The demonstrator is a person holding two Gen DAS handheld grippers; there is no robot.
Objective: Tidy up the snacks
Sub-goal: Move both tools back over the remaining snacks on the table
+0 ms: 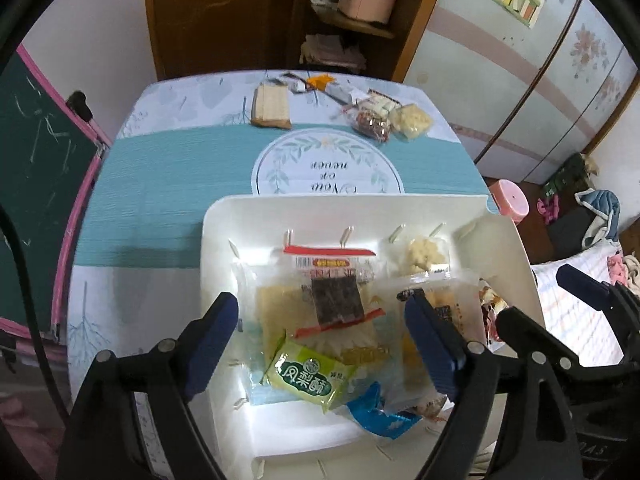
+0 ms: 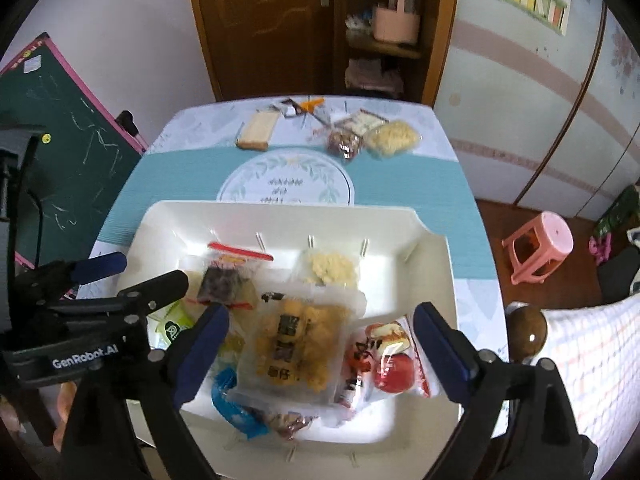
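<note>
Both grippers hang wide apart, holding nothing, over the white tray (image 2: 436,264) of snacks on the bench (image 1: 160,184): left gripper (image 1: 328,344) above the green pineapple-cake packet (image 1: 308,378), right gripper (image 2: 320,356) above the yellow snack bag (image 2: 296,348). 3 more packets lie at 12 o'clock on the bench.

A tray (image 2: 436,264) sits on the near part of the desk (image 2: 400,196), holding a heap of snack packets: a seaweed packet (image 2: 226,280) at the rear left, a crumbly snack (image 2: 330,268) at the rear right, a large biscuit bag (image 2: 298,348) in the middle, an apple packet (image 2: 390,360) to its right. Well behind the tray, along the far edge of the desk, lie a wafer pack (image 2: 256,130) on the left and more packets (image 2: 372,136) on the right
</note>
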